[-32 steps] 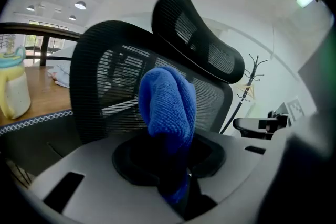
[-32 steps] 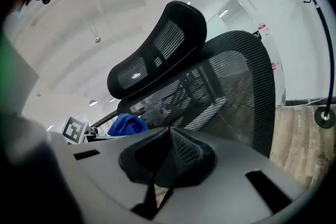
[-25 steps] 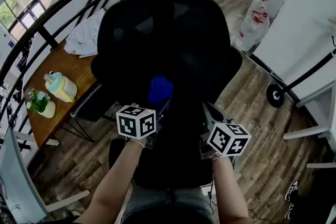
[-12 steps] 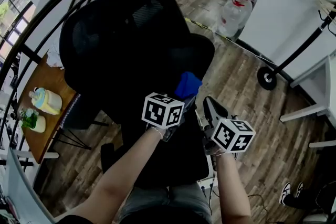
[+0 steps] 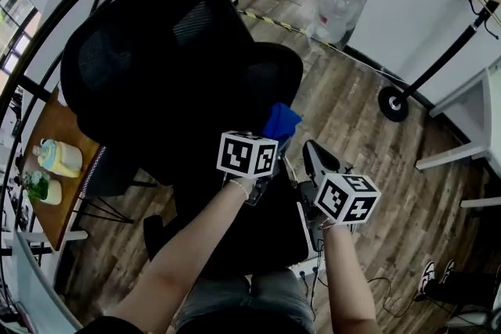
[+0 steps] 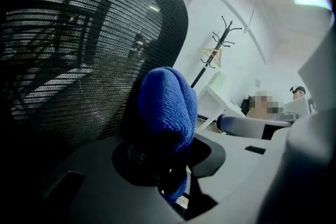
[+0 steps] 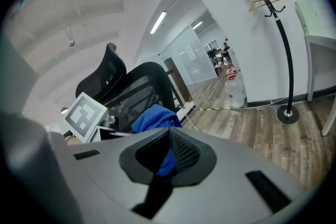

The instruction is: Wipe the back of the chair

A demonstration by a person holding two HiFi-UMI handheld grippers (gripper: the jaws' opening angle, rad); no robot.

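1. The left gripper (image 6: 169, 155) has its jaws clamped on a bunched blue microfibre cloth (image 5: 280, 122), which bulges out above them.
2. The cloth sits at the side edge of the black mesh office chair (image 5: 156, 74), level with the lower part of its mesh back (image 6: 79, 50). No view shows whether it presses on the mesh.
3. The right gripper (image 7: 169, 152) hangs just beside the left one, jaws drawn together with nothing in them. The cloth shows beyond their tips.
4. The chair stands on a brown wood-plank floor (image 5: 352, 113).
5. A curved black railing (image 5: 47, 35) arcs behind the chair, with a wooden side table (image 5: 59, 125) below it.
6. A black coat stand (image 7: 278, 34) rises against a white wall (image 5: 423, 4), and clear water bottles (image 5: 335, 4) stand near it.
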